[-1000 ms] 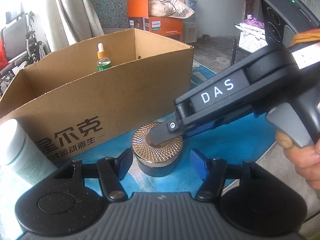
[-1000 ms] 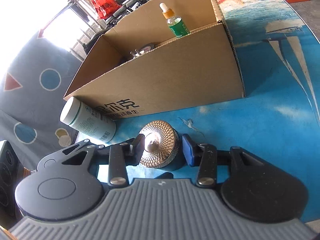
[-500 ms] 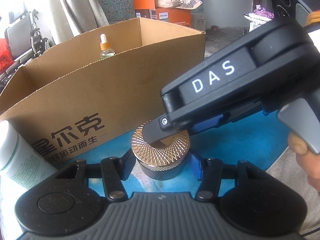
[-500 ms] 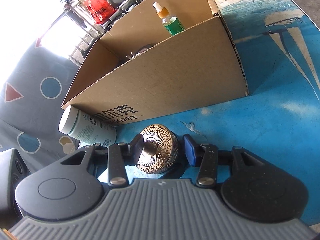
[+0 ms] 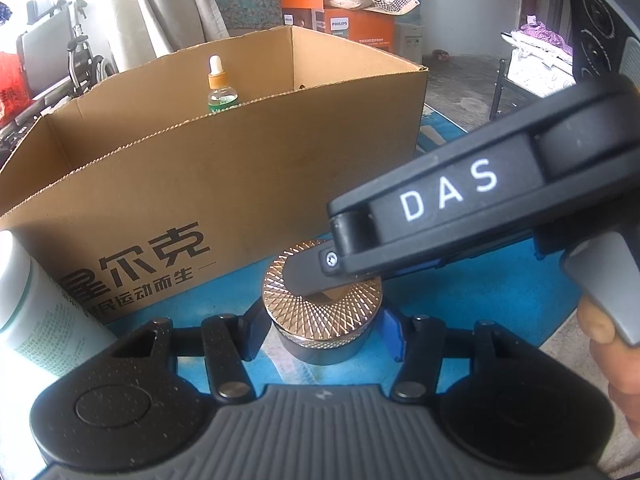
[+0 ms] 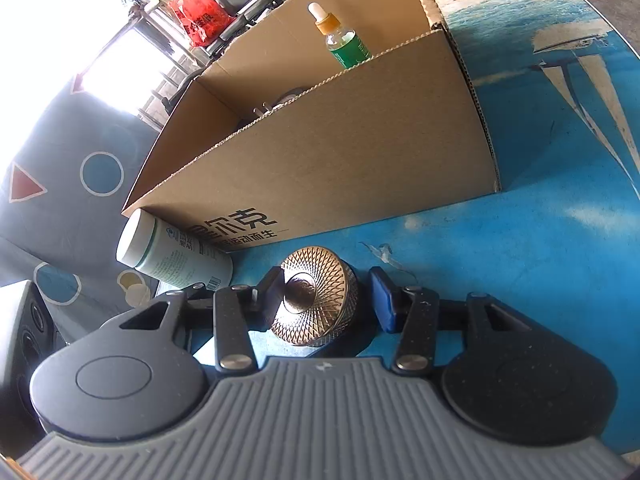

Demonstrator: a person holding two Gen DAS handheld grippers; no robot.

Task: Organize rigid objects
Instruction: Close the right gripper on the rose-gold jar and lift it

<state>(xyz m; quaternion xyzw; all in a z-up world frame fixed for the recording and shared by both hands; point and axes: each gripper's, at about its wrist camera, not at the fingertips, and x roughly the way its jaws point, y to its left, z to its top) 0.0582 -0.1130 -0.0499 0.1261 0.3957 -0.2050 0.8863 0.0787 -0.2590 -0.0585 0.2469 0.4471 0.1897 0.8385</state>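
Blue sailboat-print counter point(image 6: 540, 260) carries everything here. A room cluttered with orange boxes point(image 5: 360, 24) and a wheelchair point(image 5: 60, 60) lies beyond it.

The round jar point(image 5: 344, 300), with its gold knurled lid, stands on the counter just in front of the long printed wall of the open cardboard box point(image 5: 240, 184). The left hand-held gripper point(image 5: 322, 332) has just been closing. Its two pads now sit against opposite sides of the jar, gripping it.

The right hand-held gripper point(image 6: 324, 296) comes in from the right, and in the left wrist view one of its fingers lies across the top of the lid. Its jaws have just been opening. In its own view the jar sits between them, the left finger against the lid and the blue right pad standing clear, so it is open. A person's fingers point(image 5: 600, 320) curl around its trigger.

A white bottle point(image 6: 176, 256) lies on its side to the left of the jar, its base against the box wall and close to the left hand-held gripper's fingers. A dropper bottle point(image 6: 344, 40) stands upright inside the box near the far wall, and something metallic, too hidden to name, lies lower in the box.

The box wall rises higher than the jar. To the right of the box, bare counter runs out to a curved edge.
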